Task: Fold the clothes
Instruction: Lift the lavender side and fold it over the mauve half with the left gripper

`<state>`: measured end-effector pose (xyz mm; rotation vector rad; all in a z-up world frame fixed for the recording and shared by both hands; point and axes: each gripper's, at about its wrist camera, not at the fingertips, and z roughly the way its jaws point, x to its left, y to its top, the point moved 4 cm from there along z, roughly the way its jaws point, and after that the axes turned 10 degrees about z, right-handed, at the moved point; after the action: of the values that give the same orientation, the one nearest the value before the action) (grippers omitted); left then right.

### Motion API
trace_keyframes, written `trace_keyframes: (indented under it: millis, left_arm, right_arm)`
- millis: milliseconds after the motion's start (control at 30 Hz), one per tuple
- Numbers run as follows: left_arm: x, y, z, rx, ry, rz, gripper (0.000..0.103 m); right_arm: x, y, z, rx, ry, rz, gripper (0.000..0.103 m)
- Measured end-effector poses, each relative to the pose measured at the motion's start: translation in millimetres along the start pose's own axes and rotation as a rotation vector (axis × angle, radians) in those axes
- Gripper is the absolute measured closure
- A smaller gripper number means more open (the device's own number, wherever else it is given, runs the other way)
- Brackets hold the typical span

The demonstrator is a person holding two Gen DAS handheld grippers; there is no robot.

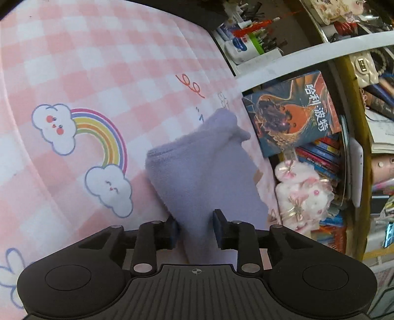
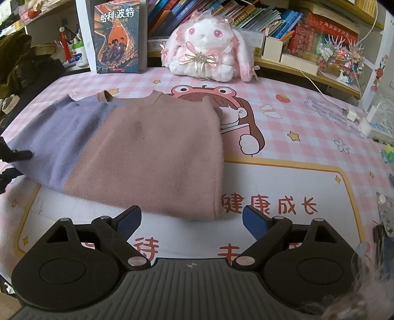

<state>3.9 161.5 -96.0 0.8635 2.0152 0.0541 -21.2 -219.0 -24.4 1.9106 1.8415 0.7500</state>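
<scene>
sweater [image 2: 138,152] flat on pink checked mat [image 2: 295,118]; left tongs [image 1: 195,227] straddle sleeve unclamped, right tongs [image 2: 192,221] apart.

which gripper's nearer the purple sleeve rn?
Left. Left gripper straddles the purple sleeve; right gripper sits open at the sweater's pink hem, off the sleeve.

"哈利·波特" on upright book cover [image 2: 117,37], "健康成长" printed on pink checked mat [image 2: 320,123]

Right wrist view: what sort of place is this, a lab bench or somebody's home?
Most likely a child's room at home: a desk under a pink cartoon mat, a plush rabbit leaning against packed bookshelves, and a sweater laid out for folding.
</scene>
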Motion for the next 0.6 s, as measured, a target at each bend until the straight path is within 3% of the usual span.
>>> trace_keyframes:
  millis: [267,467,600]
  left_arm:
    - [-1,9,13,-0.013,-0.020,-0.019,0.069]
    - [5,12,15,-0.017,-0.009,-0.030,0.090]
    - [9,14,10,-0.027,-0.014,-0.025,0.093]
  right_arm:
    - [0,0,-3,-0.005,-0.028,0.006,0.014]
    - [-1,3,-7,-0.026,-0.049,0.028,0.014]
    - [-3,9,-5,-0.042,-0.059,0.051,0.014]
